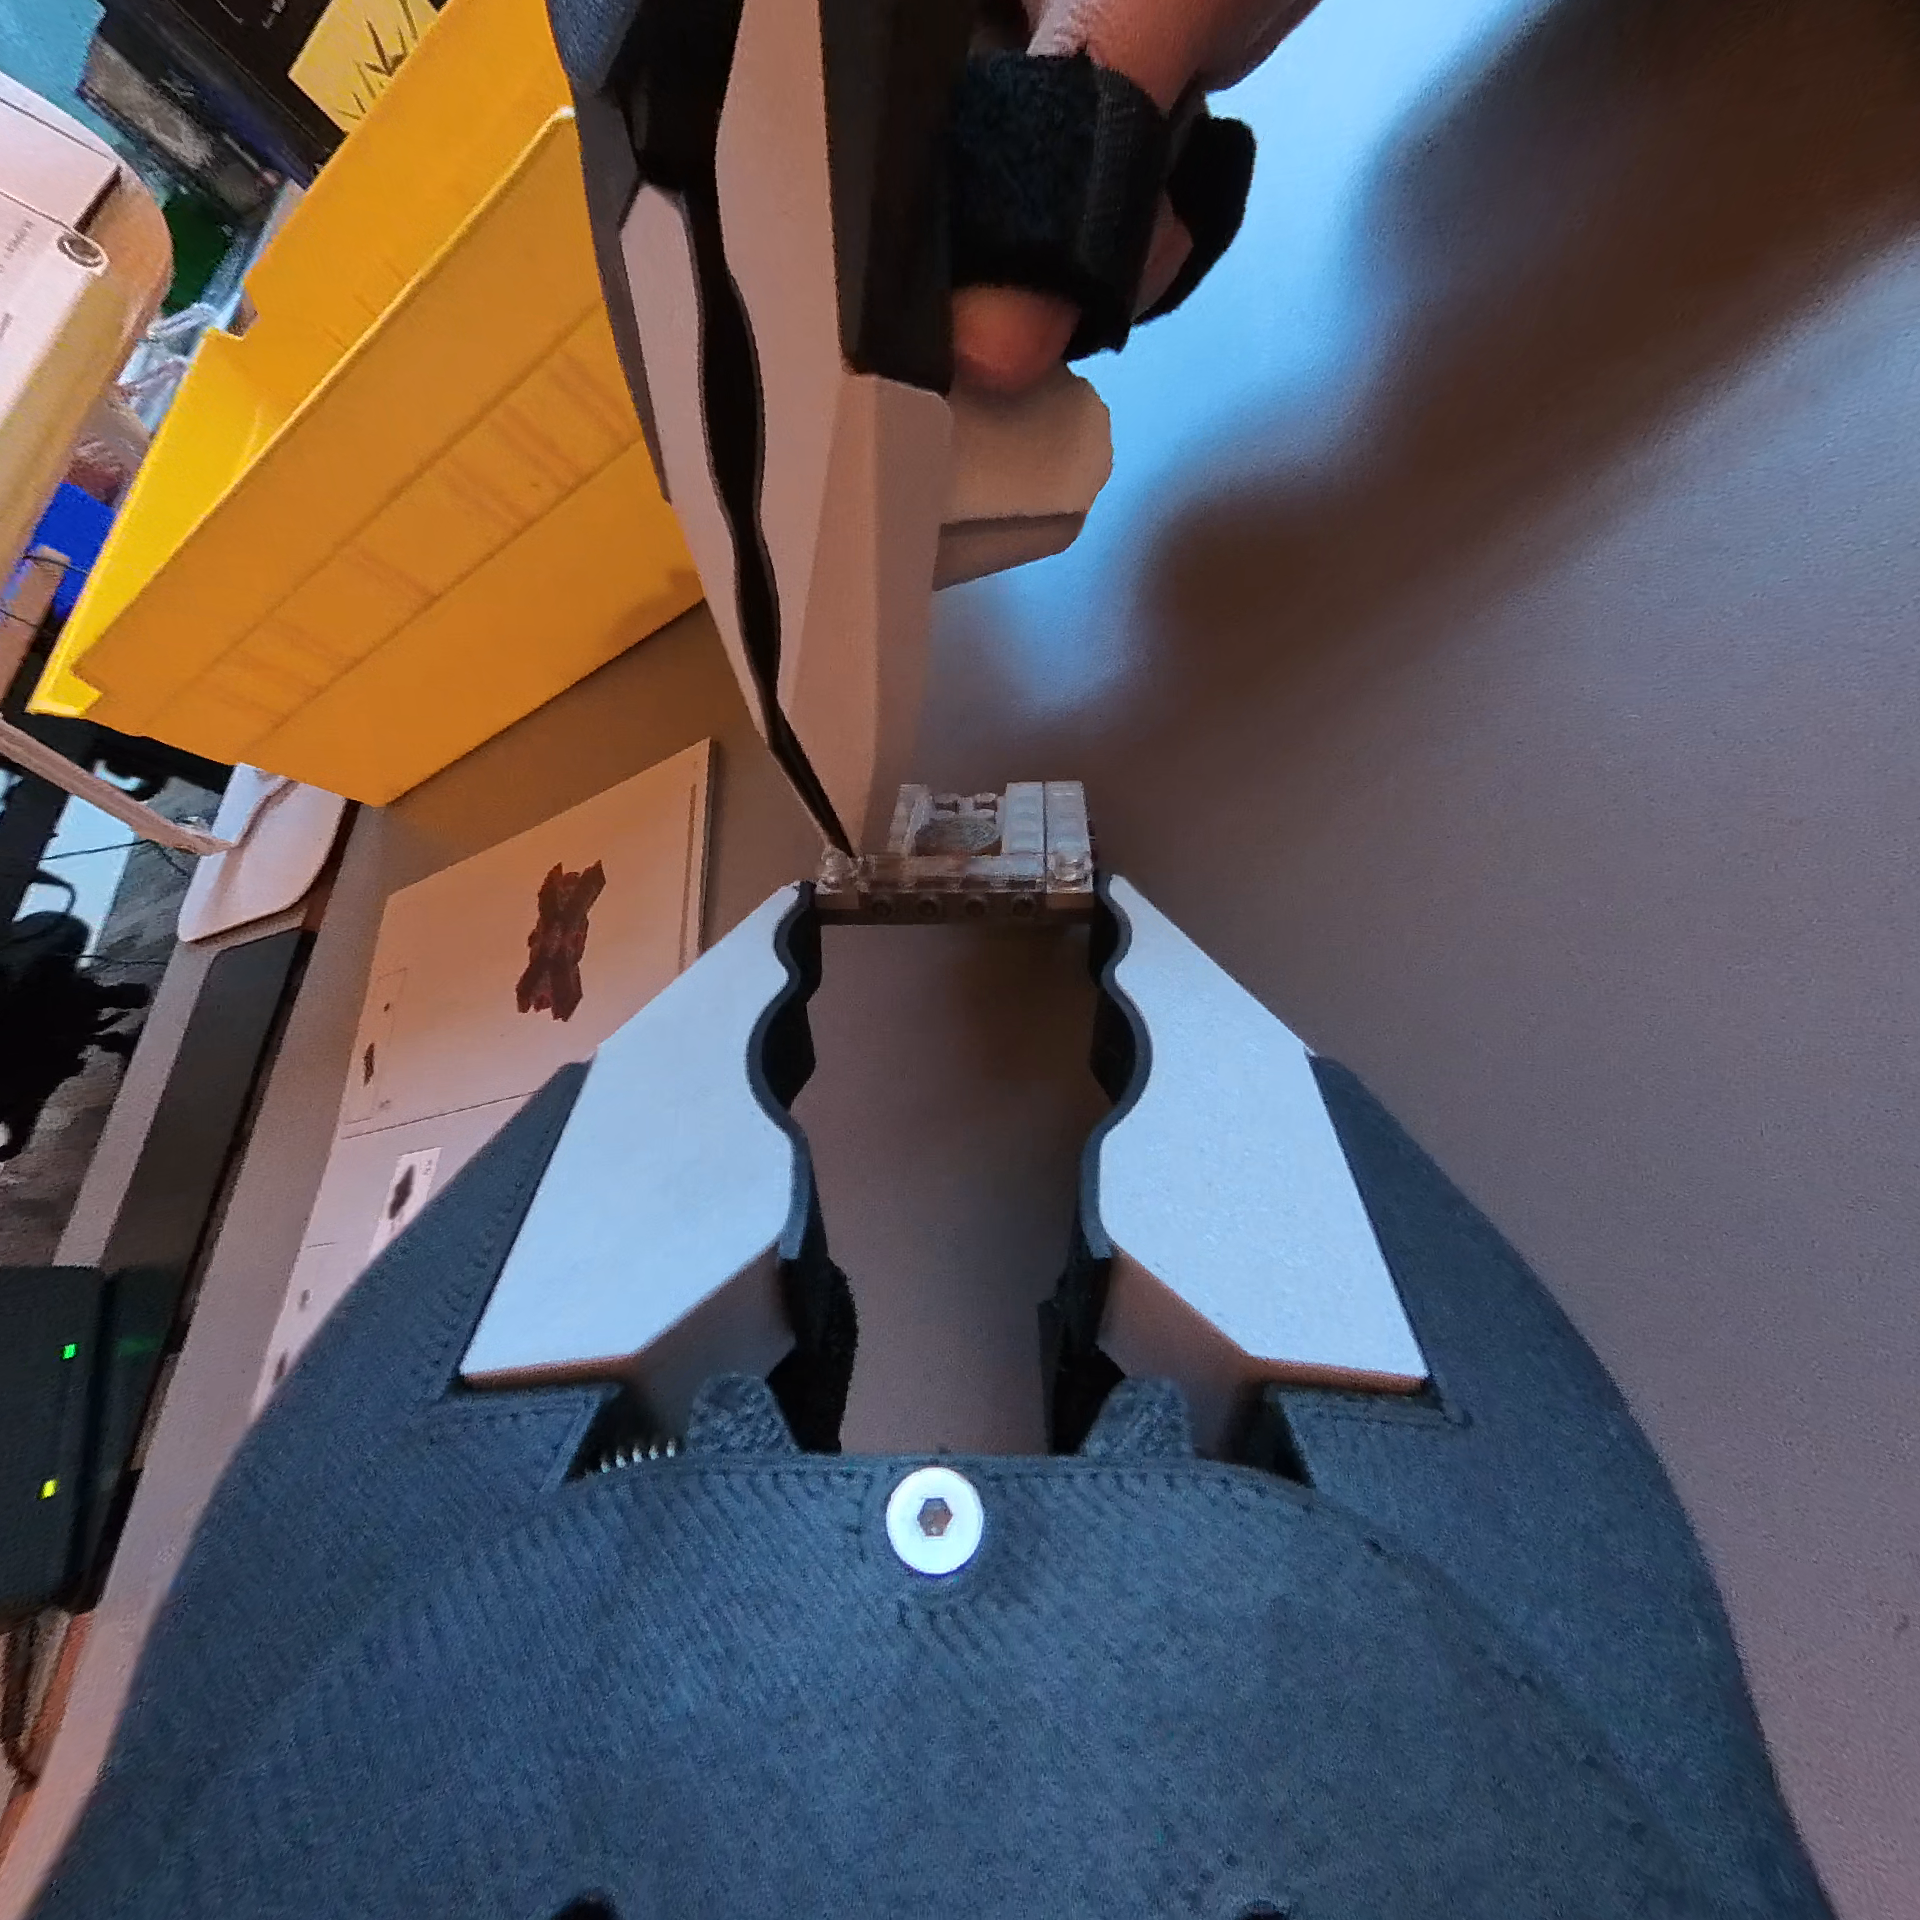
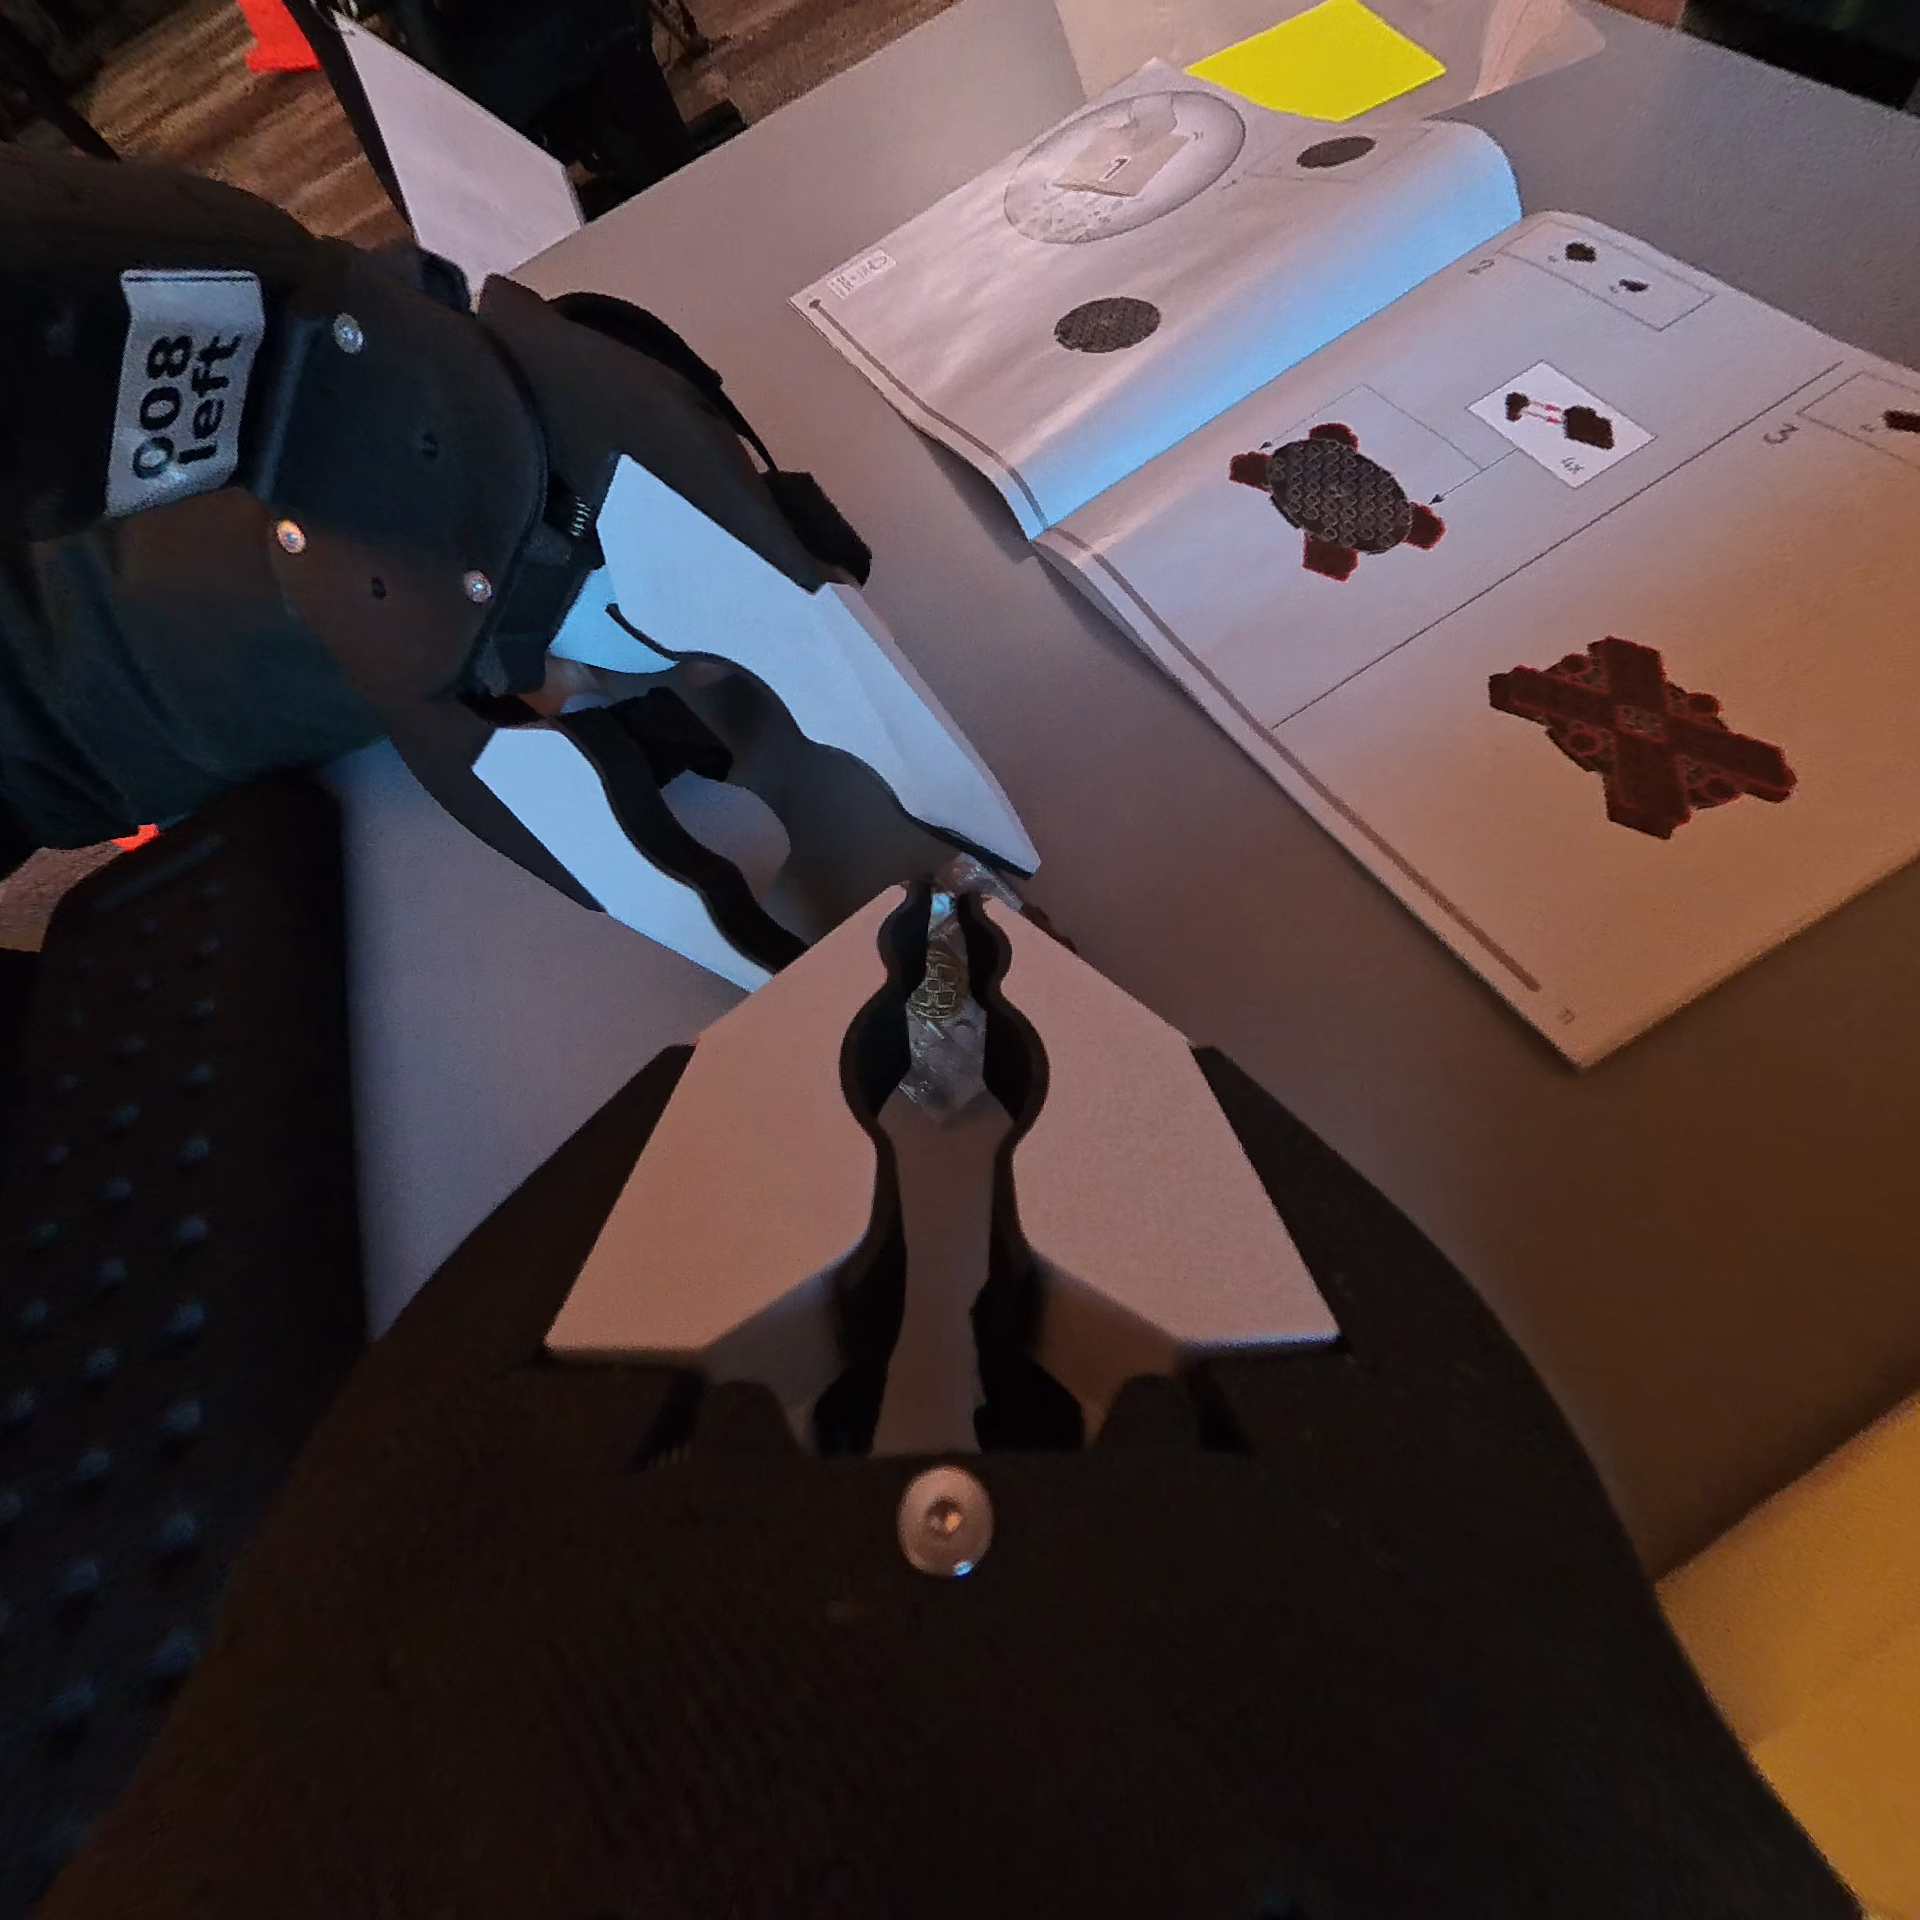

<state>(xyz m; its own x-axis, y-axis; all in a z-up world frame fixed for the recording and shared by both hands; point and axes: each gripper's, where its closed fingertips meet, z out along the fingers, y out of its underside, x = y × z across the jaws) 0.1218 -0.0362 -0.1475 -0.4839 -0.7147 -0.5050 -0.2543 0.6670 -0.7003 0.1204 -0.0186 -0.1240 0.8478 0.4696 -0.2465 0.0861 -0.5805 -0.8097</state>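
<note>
The left gripper (image 1: 954,899) has its jaws spread wide, their tips clamped on either end of a small block of clear studded bricks (image 1: 958,854) with a dark strip along its underside, held above the grey worktop (image 1: 1507,935). The right gripper (image 2: 943,914) comes in from above with its jaws almost closed, the tips pinching the near-left corner of the same clear block (image 2: 940,1003), which shows between its black pads. A fingertip in a black strap (image 1: 1003,332) rests on the right gripper's handle. Beyond the left jaws to the left lie an open instruction booklet (image 1: 540,935) and a yellow bin (image 1: 395,499); the same booklet (image 2: 1455,623) lies right of the right jaws.
</note>
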